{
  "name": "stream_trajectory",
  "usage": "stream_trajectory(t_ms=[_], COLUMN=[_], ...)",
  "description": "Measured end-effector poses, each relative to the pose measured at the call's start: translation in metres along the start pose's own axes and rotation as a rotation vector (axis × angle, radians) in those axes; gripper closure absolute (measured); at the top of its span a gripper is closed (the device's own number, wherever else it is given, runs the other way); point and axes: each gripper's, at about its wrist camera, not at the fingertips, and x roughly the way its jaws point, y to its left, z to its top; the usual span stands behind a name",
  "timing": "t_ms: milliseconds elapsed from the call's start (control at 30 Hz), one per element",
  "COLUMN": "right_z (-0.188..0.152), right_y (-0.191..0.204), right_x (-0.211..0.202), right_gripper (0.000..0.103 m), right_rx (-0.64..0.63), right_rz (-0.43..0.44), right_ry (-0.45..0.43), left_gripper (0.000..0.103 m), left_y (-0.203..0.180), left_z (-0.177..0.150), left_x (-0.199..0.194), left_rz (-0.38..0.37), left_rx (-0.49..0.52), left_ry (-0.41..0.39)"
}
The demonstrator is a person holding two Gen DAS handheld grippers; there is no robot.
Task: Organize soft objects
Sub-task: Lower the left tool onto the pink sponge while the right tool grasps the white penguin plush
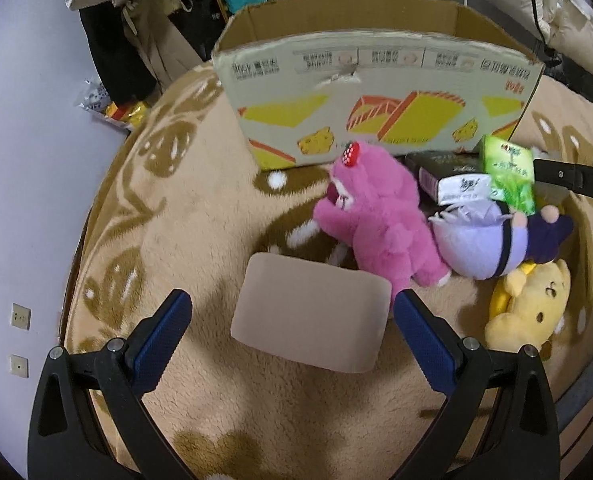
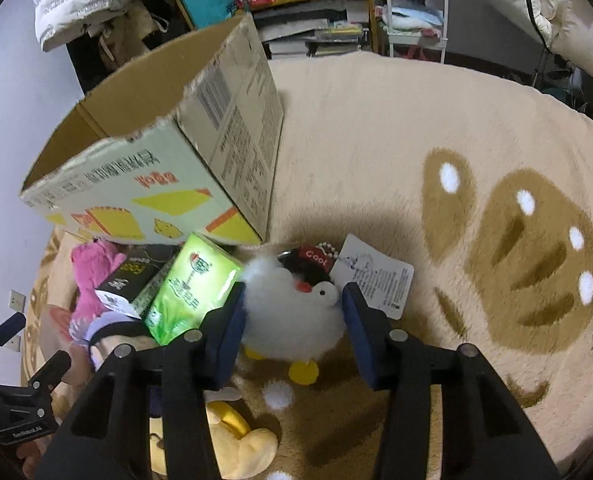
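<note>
Your right tool (image 2: 292, 312) straddles the white plush bird (image 2: 288, 312): the left pad touches its fluff, the right pad stands just clear, so no grip yet. Close squarely on the body, away from the paper tag (image 2: 376, 276) and the green carton (image 2: 192, 284) beside it. Your left tool (image 1: 292, 340) hangs wide open over the beige foam pad (image 1: 312, 312) on the rug (image 1: 176, 240), holding nothing. The cardboard box (image 1: 376, 92) stands behind the pile; I can't tell what's inside it.
</note>
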Motion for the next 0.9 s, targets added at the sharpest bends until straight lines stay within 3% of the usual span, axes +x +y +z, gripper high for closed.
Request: stream_trajectory(t_ms=[400,567,667,900], right_z=[0.006,0.011,0.011,0.007], right_y=[-0.008,-0.009,-0.008,0.002], right_x=[0.021,0.030,0.032,0.029], right_gripper=[0.052,0.053,0.064,0.072], right_rx=[0.026,0.047,0.035,0.026], right_rz=[0.004,0.006,0.012,0.005], right_ry=[0.059,0.050,0.048,0.044], left_gripper=[0.005,0.019,0.028,0.043], left_y=[-0.003,-0.002,-0.004,-0.002], left_z=[0.000,-0.002,-0.003,-0.005], left_x=[0.016,0.022,0.022,0.015], left_rz=[-0.008,-0.042,-0.063,-0.080], left_rx=[0.009,0.010,0.014,-0.003], left_ry=[0.054,0.080,0.085,0.073])
